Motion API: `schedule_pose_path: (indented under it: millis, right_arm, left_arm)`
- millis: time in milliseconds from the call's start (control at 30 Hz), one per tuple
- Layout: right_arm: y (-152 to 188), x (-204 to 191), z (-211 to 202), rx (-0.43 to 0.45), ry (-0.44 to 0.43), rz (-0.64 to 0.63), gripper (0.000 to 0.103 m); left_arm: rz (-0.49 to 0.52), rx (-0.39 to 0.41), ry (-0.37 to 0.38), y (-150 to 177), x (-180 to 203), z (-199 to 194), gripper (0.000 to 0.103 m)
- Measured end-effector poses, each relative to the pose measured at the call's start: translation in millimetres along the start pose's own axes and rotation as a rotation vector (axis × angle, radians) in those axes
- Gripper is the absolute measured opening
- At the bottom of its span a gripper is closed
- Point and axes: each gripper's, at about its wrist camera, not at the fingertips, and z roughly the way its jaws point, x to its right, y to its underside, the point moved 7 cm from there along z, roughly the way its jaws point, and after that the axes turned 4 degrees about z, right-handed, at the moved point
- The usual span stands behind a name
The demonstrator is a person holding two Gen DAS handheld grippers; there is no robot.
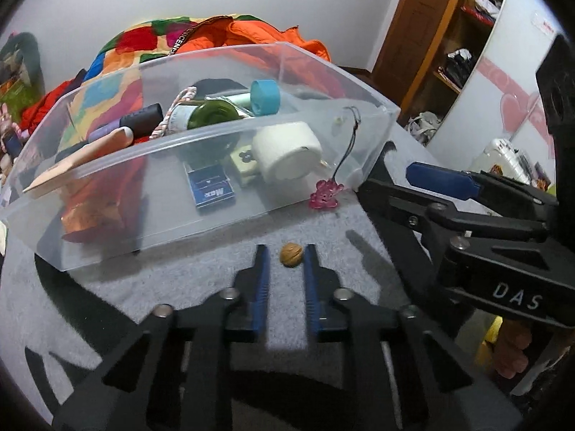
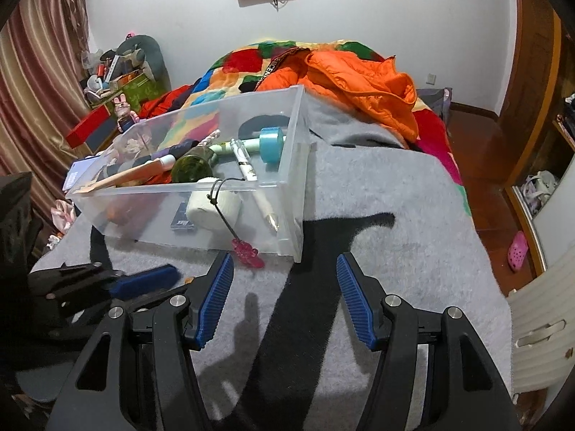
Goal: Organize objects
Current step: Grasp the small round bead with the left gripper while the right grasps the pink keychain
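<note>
Left gripper (image 1: 287,264) fingers (image 1: 264,273) straddle the walnut (image 1: 291,255), unclamped, bound for the clear box (image 1: 161,230); right gripper (image 2: 284,287) waits released, empty.

- My left black plastic two-finger gripper (image 1: 285,269) has 2 slim fingers faced with ribbed blue rubber pads (image 1: 264,276).
- 4 round silver pivot screws (image 1: 230,292) sit across its angular linkage arms, which have triangular cut-outs.
- My right black plastic two-finger gripper (image 2: 284,301) is built the same, with ribbed blue pads (image 2: 215,300) and silver screws (image 2: 178,300).
- White letters "DAS" (image 1: 517,296) mark its side.
</note>
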Motion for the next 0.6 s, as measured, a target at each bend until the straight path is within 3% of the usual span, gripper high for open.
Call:
schedule_pose_path:
  millis: [233, 467, 600]
  right_arm:
    - [7.4, -13.0, 13.3, -0.042, -0.041, 0.004, 0.044]
    - [6.8, -26.5, 28.6, -0.068, -0.030, 0.012, 0.038]
    - [6.8, -32.7, 37.3, -0.079, 0.018, 0.008, 0.038]
  left_arm:
    - [-0.025, 0.029, -0.008, 1.9, -9.9, -6.6, 0.011]
    - [-0.094, 0.050, -0.016, 8.7, -36.1, -18.9, 0.011]
    - [-0.110, 0.063, -0.016, 11.5, -44.8, -25.0, 0.011]
